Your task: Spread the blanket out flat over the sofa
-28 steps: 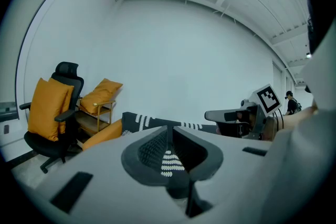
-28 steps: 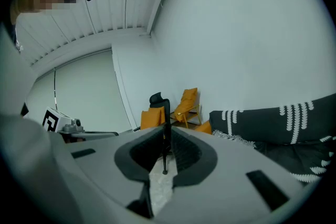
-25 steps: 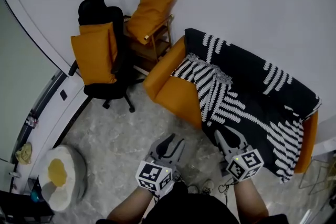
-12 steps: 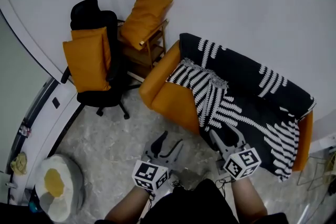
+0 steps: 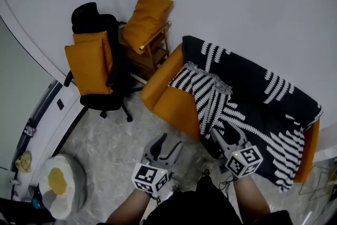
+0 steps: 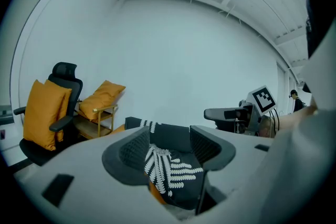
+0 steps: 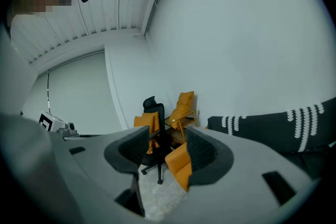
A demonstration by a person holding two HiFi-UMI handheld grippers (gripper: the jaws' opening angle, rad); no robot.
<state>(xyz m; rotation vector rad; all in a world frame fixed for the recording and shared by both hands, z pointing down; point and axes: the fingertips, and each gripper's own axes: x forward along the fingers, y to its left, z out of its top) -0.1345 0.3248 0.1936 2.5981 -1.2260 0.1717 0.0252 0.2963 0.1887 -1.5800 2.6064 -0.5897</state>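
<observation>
Left gripper [image 5: 171, 143], jaws apart, empty; right gripper [image 5: 225, 137], jaws opening, empty; blanket [image 5: 253, 93] draped over sofa [image 5: 167, 98], doubled fold near its armrest end, probably best pinched at both corners and drawn flat evenly.

The left gripper [image 6: 170, 147] is seen with jaws spread apart, nothing clamped. Through the gap, the black-and-white blanket [image 6: 168, 165] is framed, draped over the orange sofa [image 6: 154, 191]. At left, an orange cushion [image 6: 44, 113] is propped on a black office chair [image 6: 65, 73]. The right gripper [image 6: 215, 113] is glimpsed at right.

Bright, even indoor light, soft shadows, heavy fisheye distortion with dark corners in gripper views
</observation>
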